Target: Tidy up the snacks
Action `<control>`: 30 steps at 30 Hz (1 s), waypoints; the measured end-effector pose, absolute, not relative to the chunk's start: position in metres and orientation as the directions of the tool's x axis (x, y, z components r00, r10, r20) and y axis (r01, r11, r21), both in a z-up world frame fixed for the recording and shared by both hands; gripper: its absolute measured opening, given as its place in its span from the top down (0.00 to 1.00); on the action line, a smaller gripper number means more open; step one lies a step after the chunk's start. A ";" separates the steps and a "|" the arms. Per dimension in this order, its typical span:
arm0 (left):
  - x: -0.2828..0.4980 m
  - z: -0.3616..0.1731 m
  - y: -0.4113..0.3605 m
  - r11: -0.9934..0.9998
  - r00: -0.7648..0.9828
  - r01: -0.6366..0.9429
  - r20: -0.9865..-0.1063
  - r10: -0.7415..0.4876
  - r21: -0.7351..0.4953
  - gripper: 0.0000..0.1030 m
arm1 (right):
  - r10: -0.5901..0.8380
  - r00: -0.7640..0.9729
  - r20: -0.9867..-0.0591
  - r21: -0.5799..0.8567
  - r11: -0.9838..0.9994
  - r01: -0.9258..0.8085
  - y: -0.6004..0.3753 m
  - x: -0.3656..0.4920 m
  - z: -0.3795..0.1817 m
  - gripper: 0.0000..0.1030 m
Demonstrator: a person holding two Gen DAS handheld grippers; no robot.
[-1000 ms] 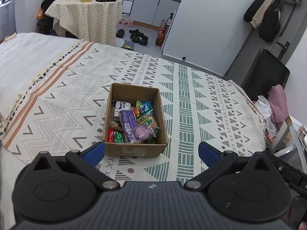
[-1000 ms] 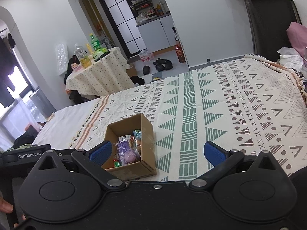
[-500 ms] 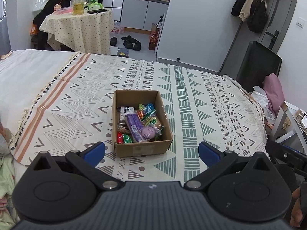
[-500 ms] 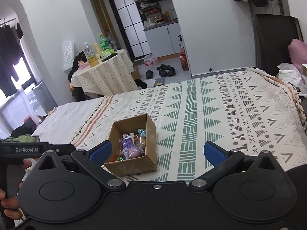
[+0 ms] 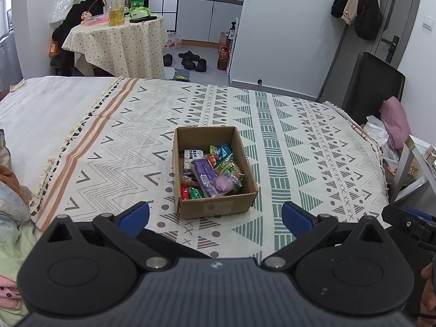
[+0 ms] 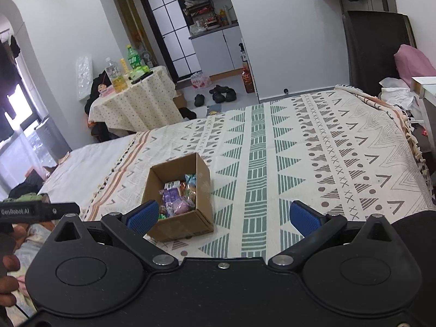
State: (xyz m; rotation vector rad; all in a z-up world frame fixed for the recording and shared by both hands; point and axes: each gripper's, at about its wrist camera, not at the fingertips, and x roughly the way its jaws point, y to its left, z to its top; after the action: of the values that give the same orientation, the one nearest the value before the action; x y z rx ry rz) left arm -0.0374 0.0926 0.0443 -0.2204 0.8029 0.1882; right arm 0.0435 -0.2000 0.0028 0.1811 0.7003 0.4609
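An open cardboard box (image 5: 218,207) sits on the patterned bedspread (image 5: 286,147), filled with several wrapped snacks, among them a long purple packet (image 5: 207,175) and a round lilac packet (image 5: 224,183). My left gripper (image 5: 215,216) is open and empty, held back from the box's near side. In the right wrist view the same box (image 6: 188,222) lies left of centre with the snacks (image 6: 177,199) inside. My right gripper (image 6: 224,216) is open and empty, hovering at the bed's near edge, the box by its left finger.
A draped round table (image 5: 120,43) with bottles stands beyond the bed at far left. Shoes (image 5: 190,60) lie on the floor. A black chair (image 5: 373,81) and pink clothing (image 5: 395,122) are to the right. Clothes (image 5: 11,204) lie at the near left.
Both grippers have pulled back and risen; the box looks smaller and further off in both views, and more of the room shows. Both stay open. The box has not moved.
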 end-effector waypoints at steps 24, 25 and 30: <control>-0.041 0.047 0.093 0.962 0.676 -0.249 -0.731 0.089 -0.113 0.00 | 0.481 0.661 -0.575 0.288 0.876 -0.387 -0.192 0.039 0.008 0.00; -0.041 0.047 0.093 0.962 0.676 -0.249 -0.731 0.089 -0.113 0.00 | 0.482 0.661 -0.575 0.288 0.875 -0.388 -0.192 0.039 0.009 0.00; -0.041 0.047 0.092 0.962 0.675 -0.250 -0.732 0.090 -0.113 0.00 | 0.482 0.662 -0.575 0.287 0.876 -0.388 -0.192 0.039 0.009 0.00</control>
State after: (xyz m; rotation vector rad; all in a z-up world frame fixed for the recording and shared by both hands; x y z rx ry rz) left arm -0.0409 0.0917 0.0466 -0.2107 0.8090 0.1925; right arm 0.0391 -0.1919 0.0087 0.1442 0.6901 0.4939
